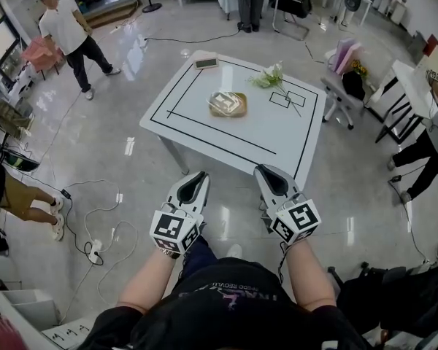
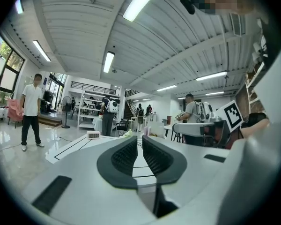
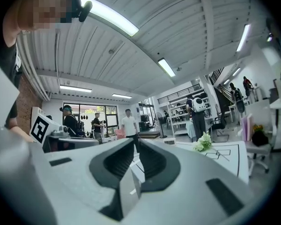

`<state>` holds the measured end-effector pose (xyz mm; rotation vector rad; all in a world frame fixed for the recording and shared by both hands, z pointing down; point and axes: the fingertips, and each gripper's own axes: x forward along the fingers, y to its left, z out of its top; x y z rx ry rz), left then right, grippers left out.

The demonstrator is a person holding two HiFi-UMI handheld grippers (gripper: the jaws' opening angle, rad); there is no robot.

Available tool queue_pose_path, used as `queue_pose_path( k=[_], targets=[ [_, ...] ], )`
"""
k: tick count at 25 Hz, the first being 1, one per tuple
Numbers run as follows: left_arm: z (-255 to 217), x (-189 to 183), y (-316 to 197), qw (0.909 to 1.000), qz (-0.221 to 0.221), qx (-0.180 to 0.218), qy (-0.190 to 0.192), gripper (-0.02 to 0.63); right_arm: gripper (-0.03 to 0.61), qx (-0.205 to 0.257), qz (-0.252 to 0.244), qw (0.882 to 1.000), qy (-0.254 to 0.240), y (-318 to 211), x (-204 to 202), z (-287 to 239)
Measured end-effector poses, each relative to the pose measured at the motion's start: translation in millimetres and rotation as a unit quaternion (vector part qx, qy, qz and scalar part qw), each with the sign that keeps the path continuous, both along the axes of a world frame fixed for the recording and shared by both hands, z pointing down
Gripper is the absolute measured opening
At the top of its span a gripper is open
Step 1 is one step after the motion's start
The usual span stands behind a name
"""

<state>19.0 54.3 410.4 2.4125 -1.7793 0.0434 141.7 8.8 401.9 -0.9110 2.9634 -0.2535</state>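
While both tools hang over the floor just short of the table's (image 1: 277,141) near edge, the head view shows the left gripper (image 1: 198,178) and right gripper (image 1: 263,171) side by side, tips aimed at that edge and touching nothing. Black tape lines frame the white tabletop. A shallow wooden tray (image 1: 212,106) sits near the middle, slightly toward the far edge, and holds a pale, crumpled-looking item (image 1: 227,102) that is too small to identify. A white flower sprig (image 1: 269,77) lies by the far right edge, next to two small taped squares (image 1: 287,99). A small clock-like device (image 1: 206,63) rests at the far left corner.

From the left gripper view, the left gripper's (image 2: 139,138) jaws stand only a thin slit apart, with nothing between them; the taped tabletop (image 2: 79,146) shows through the gap. The device (image 2: 93,134) sits on the far left corner, and the sprig (image 2: 127,133) peeks above the left jaw.

From the right gripper view, the right gripper (image 3: 136,143) likewise has its jaws narrowly parted and empty. Beyond the right jaw the table (image 3: 234,161) carries the sprig (image 3: 203,142) and the taped squares (image 3: 223,152); the tray is not visible here.
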Motion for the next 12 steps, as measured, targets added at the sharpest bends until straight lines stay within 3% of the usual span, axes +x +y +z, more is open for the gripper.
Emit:
queue_pose_path(
  k=[4,7,12],
  targets=[
    [-0.5,-5.6,-20.4,0.9999,0.007,0.01,0.005,0.107,0.108,-0.007,0.001,1.0,-0.004,-18.4,-5.1,2.3],
    [1.3,-14.9,-38.0,0.9999,0.007,0.013,0.004,0.276,0.198,-0.009,0.008,1.0,-0.004,-35.7,-13.1,4.3],
    [-0.5,-42.9,-71.3,0.9996,0.024,0.013,0.002,0.307,0.235,-0.016,0.032,0.999,-0.008,-72.0,-35.8,1.9]
  ],
)
